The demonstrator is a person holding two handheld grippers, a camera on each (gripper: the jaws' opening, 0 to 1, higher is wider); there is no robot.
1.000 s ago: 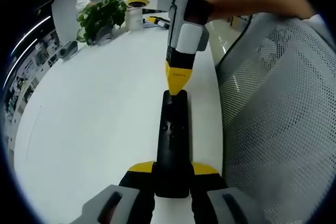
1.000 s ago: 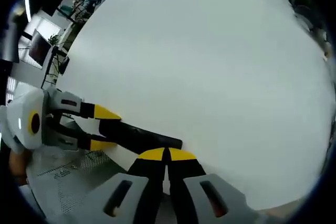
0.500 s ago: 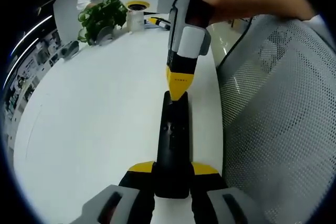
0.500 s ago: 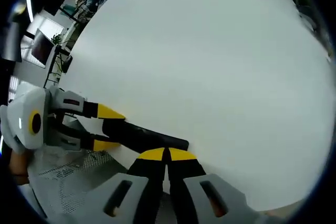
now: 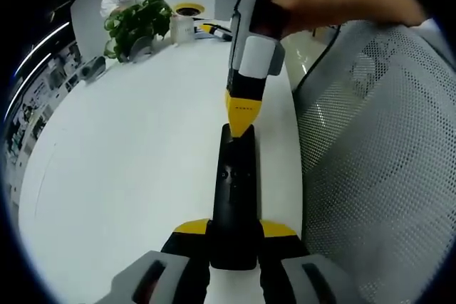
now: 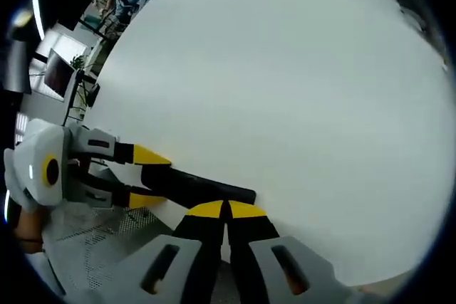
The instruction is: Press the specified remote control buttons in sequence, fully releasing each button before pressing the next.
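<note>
White table (image 5: 128, 147); black remote (image 5: 234, 197), markings unreadable.

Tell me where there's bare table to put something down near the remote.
The white table is bare on the side of the remote away from the mesh chair, up to the plant and cup at its far end. It is crowded along the remote, with the left gripper clamping it and the right gripper at its far end.
</note>
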